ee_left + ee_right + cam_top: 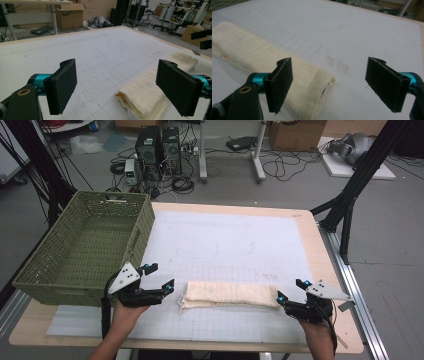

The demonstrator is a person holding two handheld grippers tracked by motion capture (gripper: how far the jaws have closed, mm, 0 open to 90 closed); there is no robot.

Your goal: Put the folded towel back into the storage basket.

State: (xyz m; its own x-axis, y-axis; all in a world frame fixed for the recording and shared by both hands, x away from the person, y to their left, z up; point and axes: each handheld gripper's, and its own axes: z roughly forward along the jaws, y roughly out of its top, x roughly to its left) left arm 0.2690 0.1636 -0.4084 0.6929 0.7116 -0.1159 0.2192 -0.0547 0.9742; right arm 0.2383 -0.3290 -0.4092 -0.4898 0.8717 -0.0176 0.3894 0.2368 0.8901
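Observation:
A cream cloth (230, 294), folded into a long narrow strip, lies across the near part of the white gridded mat (225, 245). My left gripper (159, 277) stands open just left of the cloth's left end, with nothing between its jaws. In the left gripper view the cloth (150, 87) lies low and right, ahead of the left gripper (117, 87). At the cloth's right end my right gripper (292, 291) is open too. Its own view shows the cloth's end (307, 82) behind its left pad, while the right gripper (329, 85) holds nothing.
A green woven basket (85, 250) stands on the table's left side, close behind my left hand. The table's wooden edge (340, 285) runs close to my right gripper. Computers, cables and boxes (160, 150) sit on the floor beyond the table.

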